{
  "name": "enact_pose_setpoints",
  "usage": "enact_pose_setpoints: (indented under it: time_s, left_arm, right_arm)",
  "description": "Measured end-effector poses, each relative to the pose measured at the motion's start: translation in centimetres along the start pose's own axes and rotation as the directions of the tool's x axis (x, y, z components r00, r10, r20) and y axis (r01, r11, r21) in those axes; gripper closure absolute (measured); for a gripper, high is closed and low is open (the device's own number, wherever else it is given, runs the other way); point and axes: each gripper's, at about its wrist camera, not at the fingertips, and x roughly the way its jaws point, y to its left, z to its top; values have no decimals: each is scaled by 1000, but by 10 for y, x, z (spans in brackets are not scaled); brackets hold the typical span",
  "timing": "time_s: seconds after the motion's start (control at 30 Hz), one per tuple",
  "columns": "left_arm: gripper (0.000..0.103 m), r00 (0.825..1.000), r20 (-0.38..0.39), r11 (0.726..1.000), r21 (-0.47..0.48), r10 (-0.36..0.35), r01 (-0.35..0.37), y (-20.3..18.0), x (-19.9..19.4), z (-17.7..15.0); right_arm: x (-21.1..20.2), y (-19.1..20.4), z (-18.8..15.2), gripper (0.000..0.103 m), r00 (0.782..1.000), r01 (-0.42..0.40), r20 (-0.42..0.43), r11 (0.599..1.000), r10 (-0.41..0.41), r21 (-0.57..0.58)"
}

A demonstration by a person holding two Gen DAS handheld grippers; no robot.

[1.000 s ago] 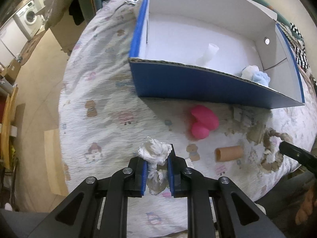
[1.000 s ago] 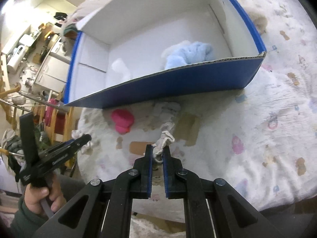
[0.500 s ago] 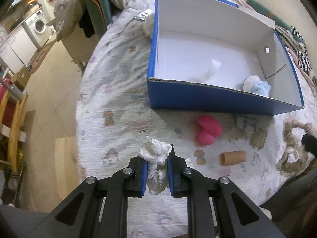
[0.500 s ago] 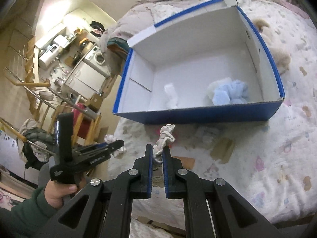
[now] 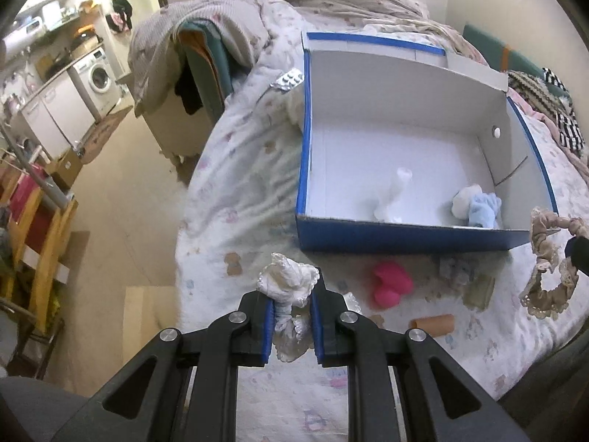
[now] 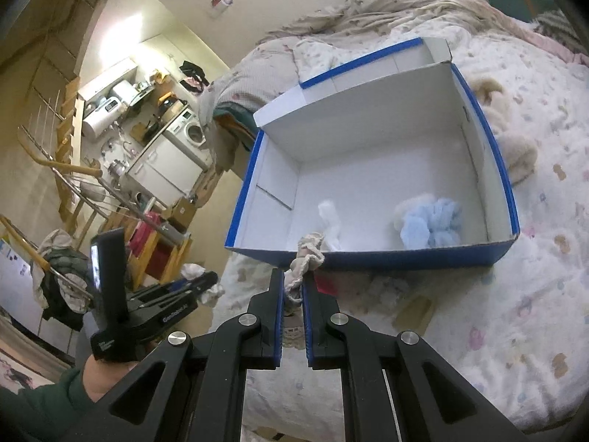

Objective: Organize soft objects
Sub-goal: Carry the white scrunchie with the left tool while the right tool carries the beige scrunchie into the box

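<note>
My left gripper [image 5: 292, 289] is shut on a white lace scrunchie [image 5: 289, 281], held above the bedspread in front of the blue box [image 5: 405, 240]. My right gripper [image 6: 293, 280] is shut on a beige lace scrunchie [image 6: 308, 256], which hangs as a loop [image 5: 548, 261] at the right edge of the left wrist view. The open box [image 6: 368, 259] is white inside and holds a white soft piece [image 5: 394, 199] and a light blue fluffy scrunchie [image 6: 430, 226]. A pink soft object [image 5: 390, 281] lies on the bed before the box.
A cardboard tube [image 5: 432, 325] and small grey and tan pieces [image 5: 478, 287] lie on the patterned bedspread [image 5: 239, 184]. A blister pack [image 5: 287, 81] sits left of the box. The bed edge drops to the floor [image 5: 121, 221] on the left. A plush toy [image 6: 515, 147] lies right of the box.
Both grippers have risen with their scrunchies and tilted up, so the box interior and the room show more. The beige scrunchie has come up off the bedspread.
</note>
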Motion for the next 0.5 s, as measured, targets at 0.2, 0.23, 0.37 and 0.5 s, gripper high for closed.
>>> enact_pose_setpoints:
  time_s: [0.2, 0.23, 0.37, 0.5]
  left_arm:
    - [88, 999, 37, 999, -34, -15, 16, 5, -11, 14]
    - [88, 999, 40, 999, -43, -24, 26, 6, -13, 17]
    - [88, 998, 48, 998, -55, -39, 42, 6, -15, 31]
    - [88, 998, 53, 997, -53, -44, 46, 0, -16, 47]
  right_arm:
    - [-4, 0, 10, 92, 1000, -1, 28, 1000, 1, -6]
    - [-5, -2, 13, 92, 1000, -1, 31, 1000, 1, -6]
    - [-6, -7, 25, 92, 999, 0, 47, 1000, 0, 6]
    - [-7, -12, 38, 92, 998, 5, 68, 1000, -6, 9]
